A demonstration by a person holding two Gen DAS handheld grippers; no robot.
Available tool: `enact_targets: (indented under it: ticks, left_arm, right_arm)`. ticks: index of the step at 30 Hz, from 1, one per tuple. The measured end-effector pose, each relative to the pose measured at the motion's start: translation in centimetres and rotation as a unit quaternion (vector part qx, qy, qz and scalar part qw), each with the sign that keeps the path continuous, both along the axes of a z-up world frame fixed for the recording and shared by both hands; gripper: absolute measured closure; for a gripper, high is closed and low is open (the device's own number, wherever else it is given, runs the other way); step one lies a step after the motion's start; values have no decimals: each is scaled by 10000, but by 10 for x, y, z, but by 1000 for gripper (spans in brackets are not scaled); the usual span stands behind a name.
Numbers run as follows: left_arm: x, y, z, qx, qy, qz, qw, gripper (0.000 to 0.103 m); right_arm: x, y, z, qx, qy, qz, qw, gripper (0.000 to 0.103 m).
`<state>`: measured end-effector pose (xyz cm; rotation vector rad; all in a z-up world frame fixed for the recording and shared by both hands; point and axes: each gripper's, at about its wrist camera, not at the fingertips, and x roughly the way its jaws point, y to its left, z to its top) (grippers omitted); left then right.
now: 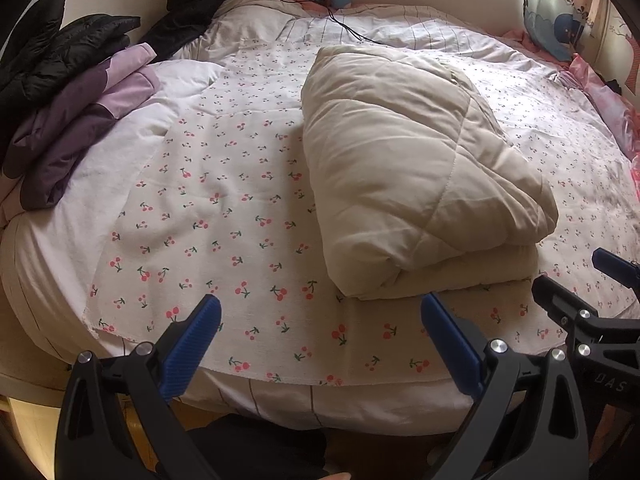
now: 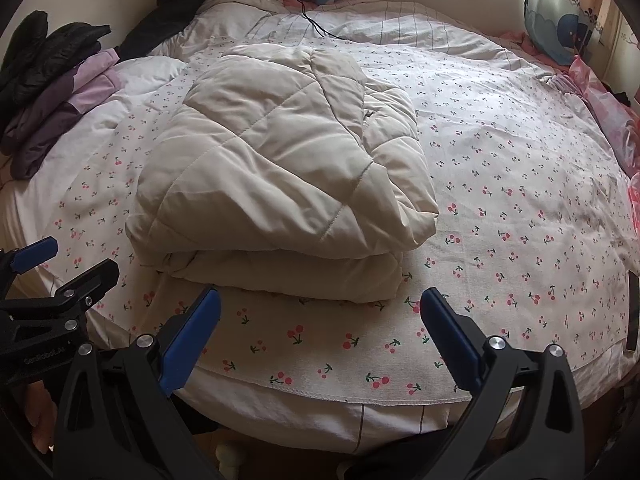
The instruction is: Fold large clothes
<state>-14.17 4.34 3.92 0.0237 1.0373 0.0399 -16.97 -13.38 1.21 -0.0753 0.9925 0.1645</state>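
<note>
The bed [image 2: 520,152] fills the room ahead, spread with a cherry-print sheet [image 2: 500,208]. On it, toward the near edge, lies the beige quilted coat [image 2: 280,168], folded into a thick two-layer bundle. At the far left sits a pile of purple and black clothes [image 1: 76,120]; a blue-patterned pillow [image 1: 556,20] stands at the far right.

Both tools hover short of the near edge, touching nothing: the left gripper [image 1: 320,340] and the right gripper [image 2: 320,336] each have their blue fingers spread wide, empty.

The fold looks done, or nearly. To finish well, I'd press the puffy top layer flat and square the right side, where the edges sit unevenly, before moving the bundle aside.

The coat's sleeves, collar and zip are tucked out of sight. A dark flat object [image 2: 632,312] at the near right is cut off, possibly a phone.
</note>
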Motion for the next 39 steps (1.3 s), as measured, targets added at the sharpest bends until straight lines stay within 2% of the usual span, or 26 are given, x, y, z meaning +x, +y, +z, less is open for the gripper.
enact_targets:
  ticks: [18, 22, 39]
  left_arm:
    - [0, -2, 0, -295, 56, -69, 9995, 7]
    - [0, -3, -1, -95, 94, 7, 9999, 7]
    - [-3, -4, -1, -493, 139, -114, 9986, 7]
  right_arm:
    - [-1, -1, -3, 8, 23, 0, 10000, 7]
    - [-1, -1, -3, -45, 24, -23, 10000, 7]
    - [-5, -2, -3, -109, -3, -32, 9999, 7]
